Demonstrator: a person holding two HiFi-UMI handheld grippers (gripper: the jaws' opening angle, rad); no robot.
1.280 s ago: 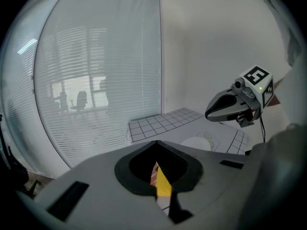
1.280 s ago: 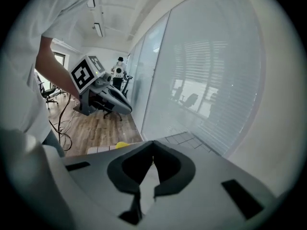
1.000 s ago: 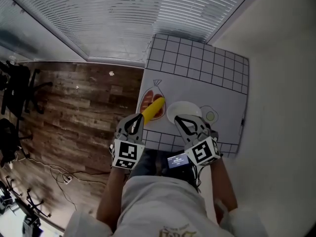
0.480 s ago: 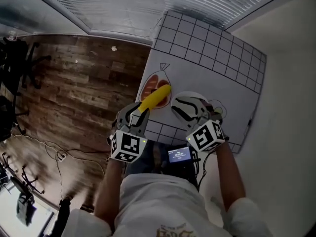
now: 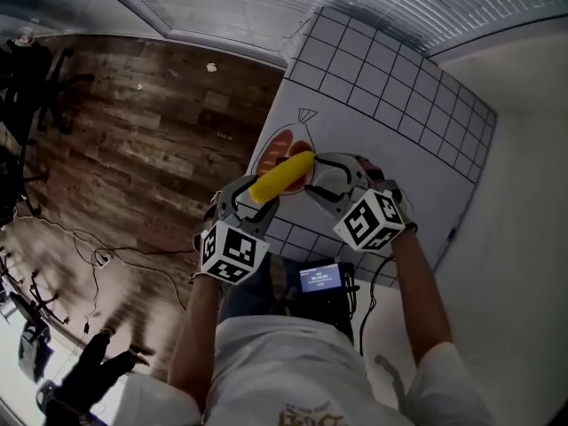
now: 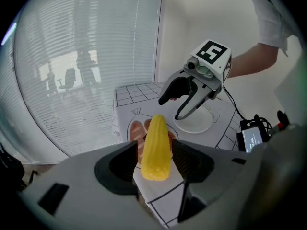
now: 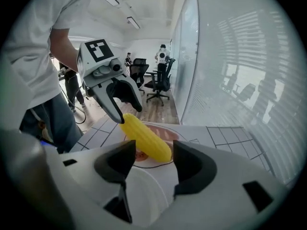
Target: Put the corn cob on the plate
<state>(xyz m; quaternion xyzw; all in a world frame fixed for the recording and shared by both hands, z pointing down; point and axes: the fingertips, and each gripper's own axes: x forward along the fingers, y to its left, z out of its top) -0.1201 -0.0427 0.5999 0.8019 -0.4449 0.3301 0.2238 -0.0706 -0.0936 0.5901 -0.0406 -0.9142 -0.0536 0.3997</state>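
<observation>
left gripper: opening (corn cob between) | right gripper: opening

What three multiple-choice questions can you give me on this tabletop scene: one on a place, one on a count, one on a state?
1. Where does the yellow corn cob lie?
A. on the round white plate
B. on the red-orange drawing printed on the white gridded mat
C. on the wooden floor

2. How many corn cobs are there?
A. one
B. two
C. three

3. How do the left tool's jaws stand?
A. pressed together, empty
B. apart, either side of the cob
C. clamped on the plate

Answers:
1 B: the cob rests on the drawing, beside the plate.
2 A: only one shows.
3 B: the opening jaws flank the cob's near end without pressing it.
</observation>
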